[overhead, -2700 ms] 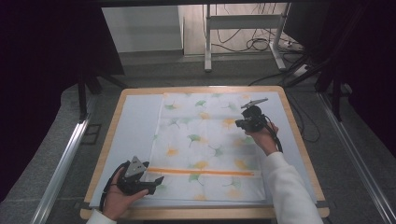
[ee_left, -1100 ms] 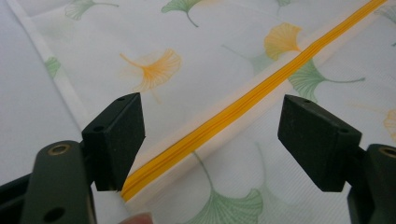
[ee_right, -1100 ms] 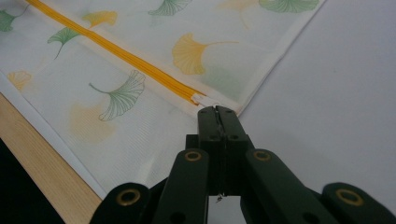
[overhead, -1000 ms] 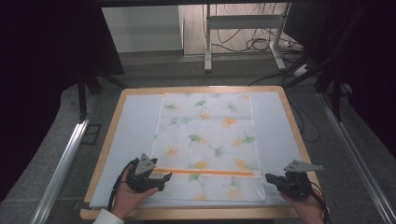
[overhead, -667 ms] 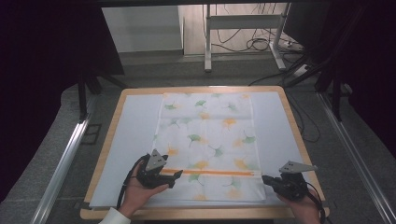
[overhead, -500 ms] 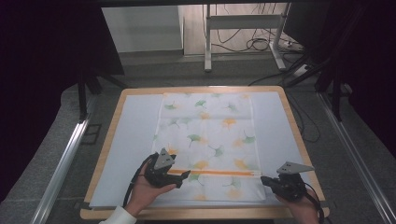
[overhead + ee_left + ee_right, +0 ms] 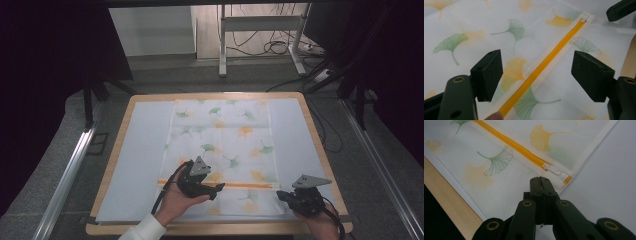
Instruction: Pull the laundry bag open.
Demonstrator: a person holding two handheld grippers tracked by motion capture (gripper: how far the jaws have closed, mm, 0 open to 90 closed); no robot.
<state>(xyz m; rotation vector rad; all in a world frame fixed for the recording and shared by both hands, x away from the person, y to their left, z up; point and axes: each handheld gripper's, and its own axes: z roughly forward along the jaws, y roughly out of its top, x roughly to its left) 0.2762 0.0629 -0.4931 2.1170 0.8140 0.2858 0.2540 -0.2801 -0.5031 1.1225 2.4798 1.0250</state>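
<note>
orange zipper (image 7: 240, 185) runs left to right across the near end of our mesh bag (image 7: 220, 150), with its white pull (image 7: 552, 170) at the right end. our right gripper (image 7: 540, 180), jaws pressed together and empty, sits just near that pull; our left gripper (image 7: 536, 75), jaws wide, straddles the zipper farther left.

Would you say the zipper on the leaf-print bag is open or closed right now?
Closed: the orange zipper teeth are meshed all along, and its white slider sits at the bag's edge.

Black tongs (image 7: 216, 190) with brass rivets, grey plates; white sleeve (image 7: 145, 230).
</note>
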